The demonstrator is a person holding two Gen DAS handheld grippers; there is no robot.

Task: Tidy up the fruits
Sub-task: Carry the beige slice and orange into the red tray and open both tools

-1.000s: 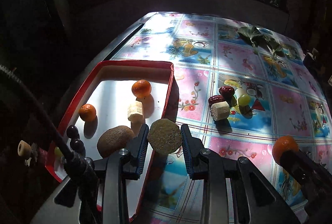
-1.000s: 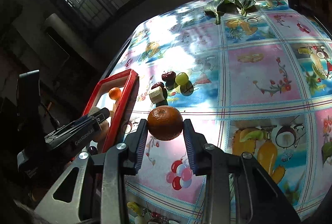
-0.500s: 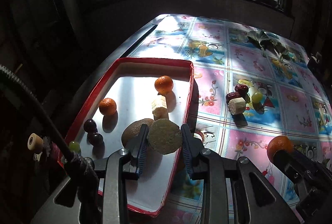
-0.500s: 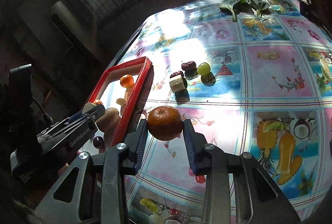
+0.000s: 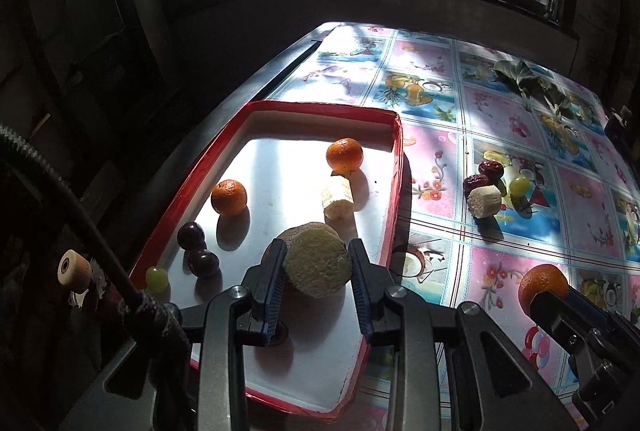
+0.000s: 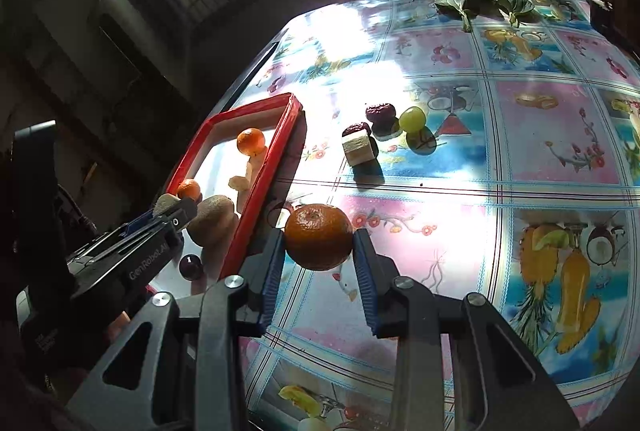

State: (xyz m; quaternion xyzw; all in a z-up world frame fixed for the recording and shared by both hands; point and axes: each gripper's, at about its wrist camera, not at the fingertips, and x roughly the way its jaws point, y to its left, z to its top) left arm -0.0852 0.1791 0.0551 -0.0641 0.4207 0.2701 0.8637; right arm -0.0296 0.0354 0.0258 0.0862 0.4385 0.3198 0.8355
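Fruits are half sorted: several are lying in the red tray while dates, grape and banana chunk are waiting on the tabletop, and I am clenching my left fingers on a kiwi half above the tray, my right fingers on a mandarin beside it.

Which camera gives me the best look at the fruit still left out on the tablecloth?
The right wrist view: the banana chunk, two red dates and green grape sit unobstructed in sunlight beyond the held tangerine. The left wrist view shows the same cluster smaller, off at the right edge.
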